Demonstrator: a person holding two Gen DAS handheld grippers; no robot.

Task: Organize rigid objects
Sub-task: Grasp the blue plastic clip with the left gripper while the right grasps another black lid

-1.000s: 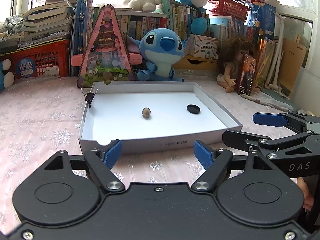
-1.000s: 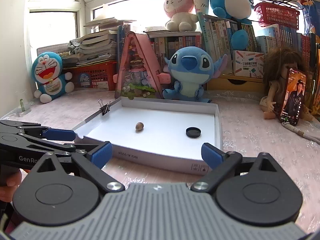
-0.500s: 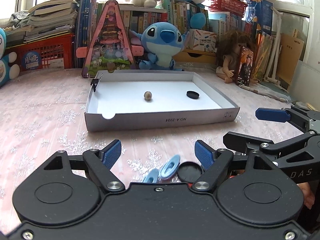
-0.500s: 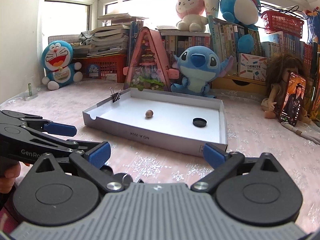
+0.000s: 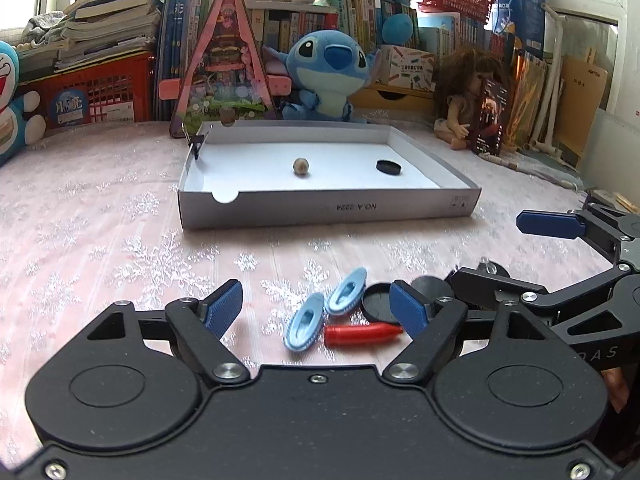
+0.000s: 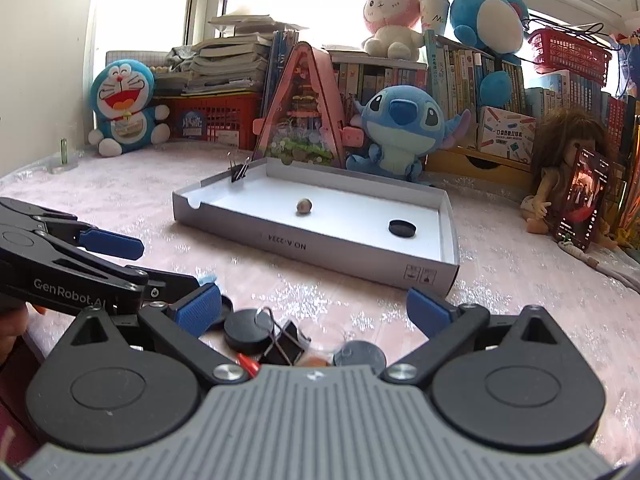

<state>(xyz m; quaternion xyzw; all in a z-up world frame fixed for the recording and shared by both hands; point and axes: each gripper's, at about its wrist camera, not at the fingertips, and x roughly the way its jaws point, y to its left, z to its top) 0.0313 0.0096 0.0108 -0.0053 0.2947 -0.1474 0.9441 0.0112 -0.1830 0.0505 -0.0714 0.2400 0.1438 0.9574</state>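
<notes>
1. Left wrist view: the left gripper hangs low over the pink snowflake tablecloth, jaws apart and empty. Between its blue pads lie two light-blue ridged oval clips, a red bullet-shaped plastic piece and a flat black round cap, all touching or just beside one another. Risk here: they are so bunched that closing on one could nudge or drag a neighbour, and the red piece looks likely to roll.

2. Same view, farther off: the shallow white cardboard tray already holds a small brown bead and a black disc, well apart. The bead could roll if the tray gets bumped on a drop-off.

3. Right wrist view: the right gripper is also spread wide, nothing clamped. Below it sit a black round cap, a black binder clip with wire handles, and a grey disc. Those handles could snag a pad.

4. The two grippers hover side by side over one pile; I'd judge a collision possible if both dive together.
</notes>
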